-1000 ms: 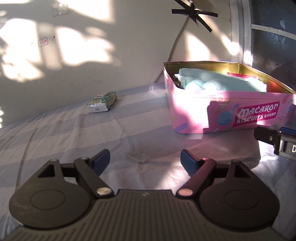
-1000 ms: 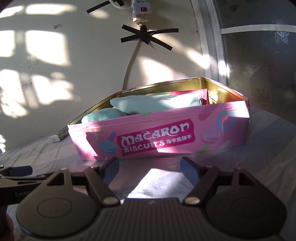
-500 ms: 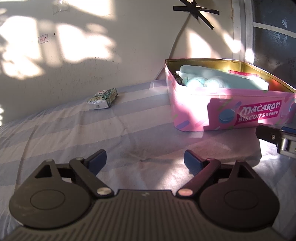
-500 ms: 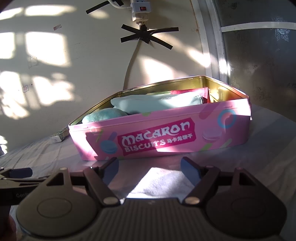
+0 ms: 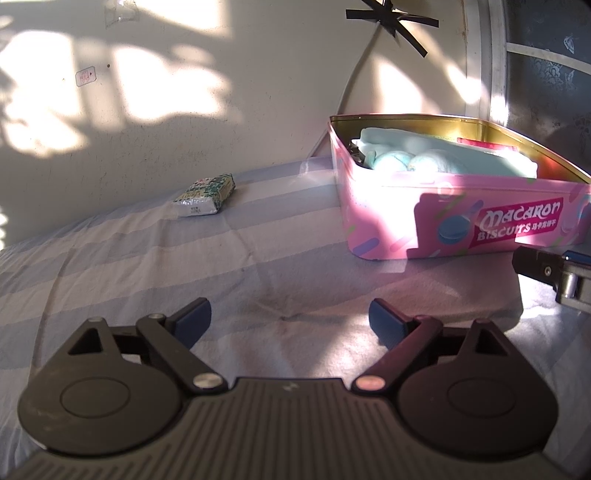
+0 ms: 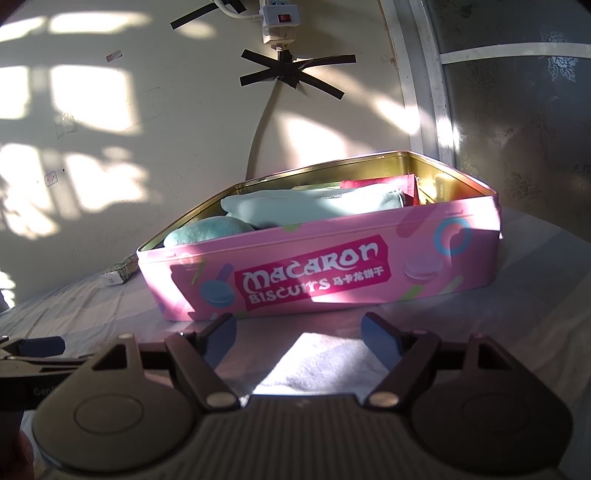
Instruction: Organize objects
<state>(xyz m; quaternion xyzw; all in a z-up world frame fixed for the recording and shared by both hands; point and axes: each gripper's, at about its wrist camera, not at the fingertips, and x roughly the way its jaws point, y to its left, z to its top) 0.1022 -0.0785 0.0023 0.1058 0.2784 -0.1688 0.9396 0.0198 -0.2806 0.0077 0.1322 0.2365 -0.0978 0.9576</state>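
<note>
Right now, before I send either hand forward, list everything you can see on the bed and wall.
Biscuit tin: one, pink, open, on the striped sheet.
Soft items: several, pale teal, inside the tin.
Red packet: one, tin's far end.
Small packet: one, green-white, on the sheet by the wall, apart from the tin.
Power strip: one, white, taped to the wall.
Left gripper: jaws opening, nothing between.
Right gripper: open, empty.
</note>
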